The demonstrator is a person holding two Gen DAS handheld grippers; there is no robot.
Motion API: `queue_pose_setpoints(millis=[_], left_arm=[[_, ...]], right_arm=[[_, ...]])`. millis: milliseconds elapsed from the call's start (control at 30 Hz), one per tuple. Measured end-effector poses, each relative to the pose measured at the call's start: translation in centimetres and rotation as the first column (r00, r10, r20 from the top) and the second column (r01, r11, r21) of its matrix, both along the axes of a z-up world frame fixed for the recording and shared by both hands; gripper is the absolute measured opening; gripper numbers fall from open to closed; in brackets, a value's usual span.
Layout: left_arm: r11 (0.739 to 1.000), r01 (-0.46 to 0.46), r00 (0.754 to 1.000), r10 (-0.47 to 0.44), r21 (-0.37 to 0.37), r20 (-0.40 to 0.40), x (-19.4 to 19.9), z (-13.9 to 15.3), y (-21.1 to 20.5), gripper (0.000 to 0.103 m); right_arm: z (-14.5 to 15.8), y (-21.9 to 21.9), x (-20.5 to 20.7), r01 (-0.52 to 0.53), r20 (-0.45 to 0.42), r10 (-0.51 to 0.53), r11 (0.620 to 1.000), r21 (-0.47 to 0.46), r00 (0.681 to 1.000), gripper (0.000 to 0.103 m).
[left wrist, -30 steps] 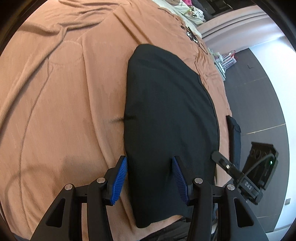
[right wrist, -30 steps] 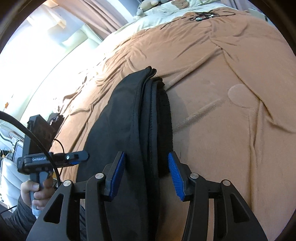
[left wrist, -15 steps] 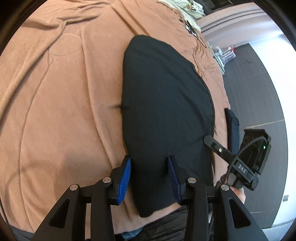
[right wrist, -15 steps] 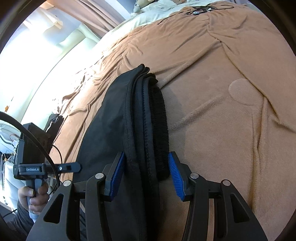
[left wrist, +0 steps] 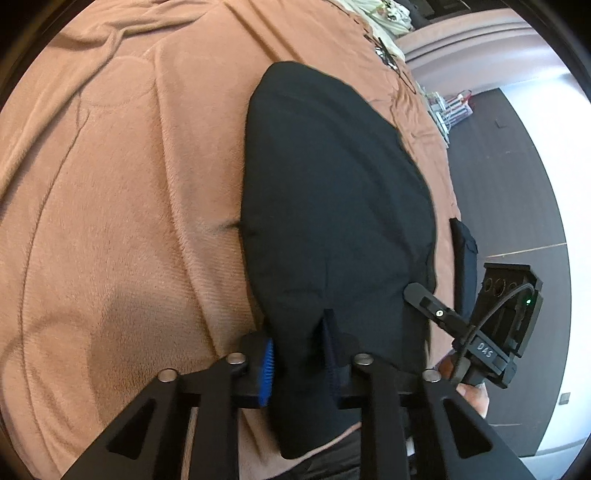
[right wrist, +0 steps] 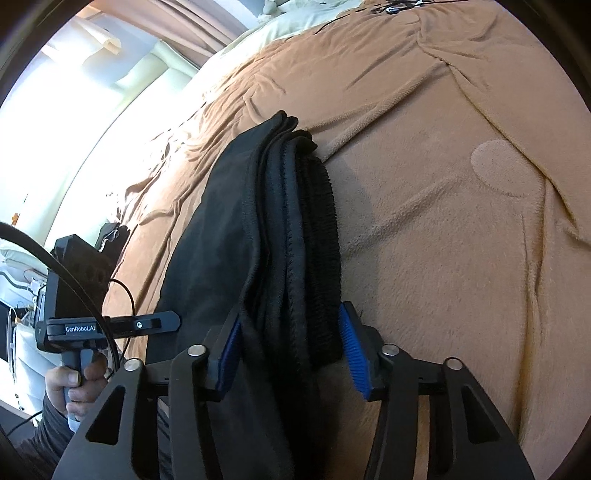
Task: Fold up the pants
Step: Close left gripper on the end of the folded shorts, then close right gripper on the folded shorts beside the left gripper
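Observation:
Black folded pants (left wrist: 332, 203) lie on a brown blanket (left wrist: 110, 221). My left gripper (left wrist: 299, 363) is at their near left corner, its jaws closing. A ridge of black cloth is pinched between the blue pads (left wrist: 267, 369). In the right wrist view the pants (right wrist: 221, 240) show their stacked edge with the ribbed waistband (right wrist: 321, 240) on the right. My right gripper (right wrist: 291, 354) straddles that stack, jaws closing, both pads touching the cloth. Each view also shows the other hand-held gripper, one (left wrist: 480, 332) beside the pants' right edge and one (right wrist: 92, 325) beside their left.
The blanket (right wrist: 443, 240) covers a wide bed. Dark floor (left wrist: 517, 166) lies past the bed's right edge, where a small black item (left wrist: 463, 251) sits. Pale bedding (left wrist: 384, 14) is at the far end. A bright window with curtains (right wrist: 74, 92) is on the left.
The left jaws have narrowed a lot onto the pants' near corner, bunching cloth between the pads. The right jaws have narrowed slightly around the stacked edge. Neither hand has shifted much.

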State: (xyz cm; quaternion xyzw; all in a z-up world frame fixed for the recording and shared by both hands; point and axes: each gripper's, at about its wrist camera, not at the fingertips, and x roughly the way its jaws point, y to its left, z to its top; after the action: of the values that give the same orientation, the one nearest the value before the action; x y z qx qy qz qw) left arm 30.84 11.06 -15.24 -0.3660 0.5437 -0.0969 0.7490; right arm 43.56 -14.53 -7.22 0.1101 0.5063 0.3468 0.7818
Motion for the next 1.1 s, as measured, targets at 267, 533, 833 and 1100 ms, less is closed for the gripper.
queue_pose_setpoints(millis=[267, 533, 833, 1100], left_arm=[[0.999, 0.019, 1.0, -0.02, 0.037, 0.019, 0.0, 2.1, 1.3, 0.015], [0.996, 0.043, 0.999, -0.043, 0.076, -0.005, -1.0, 2.6, 2.9, 0.015], [0.99, 0.056, 0.998, -0.056, 0.127, 0.0, -0.2, 2.9, 3.6, 0.037], [0.994, 0.026, 1.0, -0.027, 0.106, 0.006, 2.0, 1.7, 4.8, 0.041]], right_arm=[[0.0, 0.9, -2.3, -0.027, -0.021, 0.028, 0.999, 0.033, 0.999, 0.031], [-1.3, 1.7, -4.0, -0.076, -0.081, 0.084, 0.993, 0.092, 0.993, 0.031], [-0.4, 0.0, -2.2, -0.018, -0.046, 0.023, 0.993, 0.114, 0.999, 0.065], [-1.3, 0.4, 0.6, 0.025, -0.069, -0.017, 0.992, 0.126, 0.998, 0.065]])
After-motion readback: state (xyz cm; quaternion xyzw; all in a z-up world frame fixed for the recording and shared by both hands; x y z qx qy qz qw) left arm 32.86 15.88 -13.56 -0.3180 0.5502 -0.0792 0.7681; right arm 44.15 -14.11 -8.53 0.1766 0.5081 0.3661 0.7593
